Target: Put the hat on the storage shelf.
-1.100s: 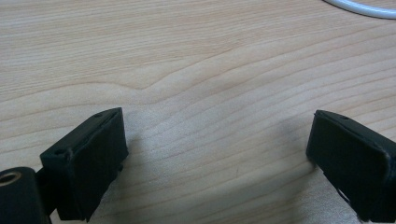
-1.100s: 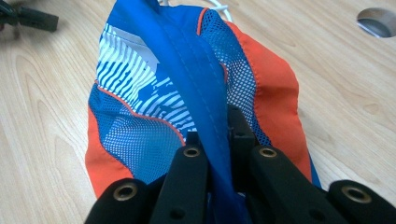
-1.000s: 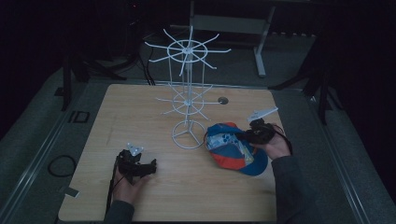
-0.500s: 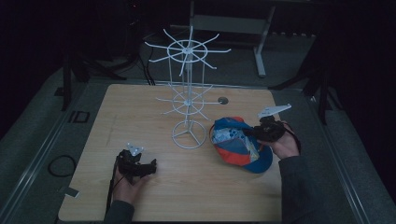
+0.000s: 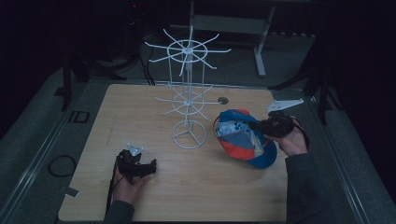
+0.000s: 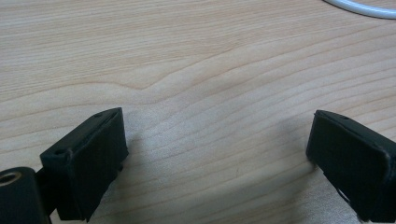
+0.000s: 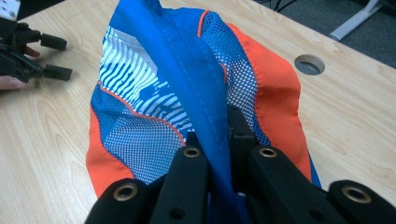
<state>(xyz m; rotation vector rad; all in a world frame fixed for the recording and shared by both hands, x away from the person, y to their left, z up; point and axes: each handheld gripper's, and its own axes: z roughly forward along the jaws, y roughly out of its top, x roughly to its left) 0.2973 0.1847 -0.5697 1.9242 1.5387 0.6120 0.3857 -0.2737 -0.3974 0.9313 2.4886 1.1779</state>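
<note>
Between right gripper point(image 7: 219, 154) jaws: cap point(image 7: 187, 93) brim pinched, rest hanging twd table point(image 7: 355, 116).

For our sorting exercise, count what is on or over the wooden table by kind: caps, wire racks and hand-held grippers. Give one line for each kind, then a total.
Caps: 1, the blue and orange cap, clamped in the right gripper.
Wire racks: 1, the white rack standing upright.
Grippers: 2, the right one and the left gripper, open on the table.
Total: 4
</note>
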